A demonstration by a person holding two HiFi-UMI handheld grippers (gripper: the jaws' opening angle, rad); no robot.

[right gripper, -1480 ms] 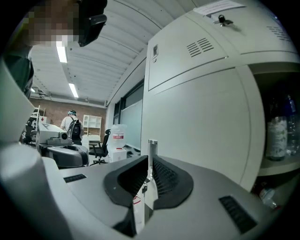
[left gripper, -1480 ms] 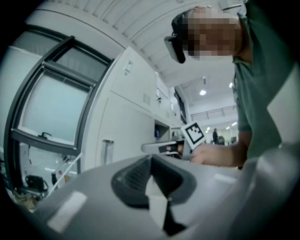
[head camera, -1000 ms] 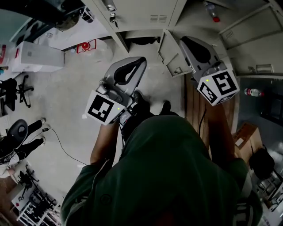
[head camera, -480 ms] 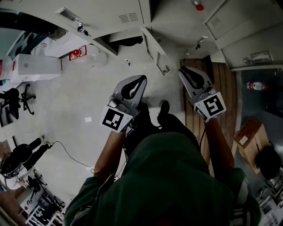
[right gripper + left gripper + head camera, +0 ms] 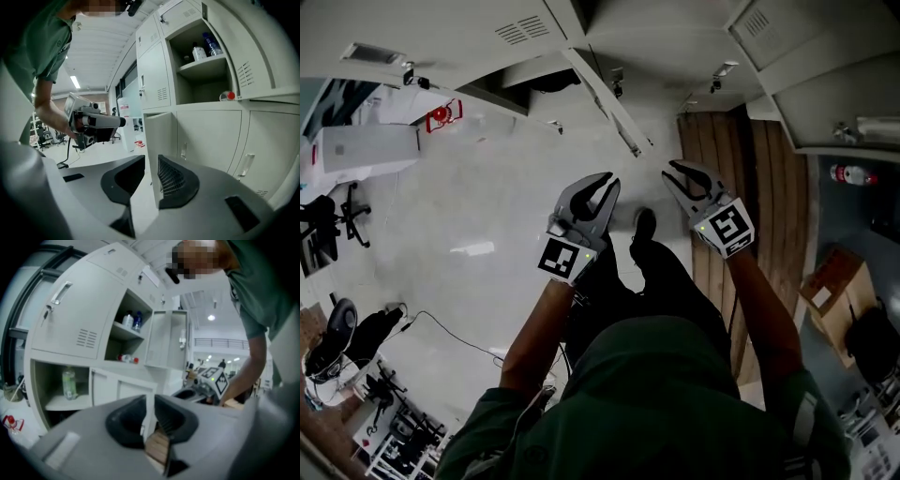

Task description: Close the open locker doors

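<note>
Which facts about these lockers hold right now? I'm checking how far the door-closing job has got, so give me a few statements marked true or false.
1. An upper compartment stands open with bottles on its shelf. True.
2. The right gripper is clamped on a door handle. False: its jaws stand apart, having just been opening, and they press on nothing.
3. A bottle stands upright in an open lower compartment. True.
4. Every locker door is already shut. False: a low door stands swung out ahead of the grippers, seen nearly edge-on in the right gripper view.
</note>
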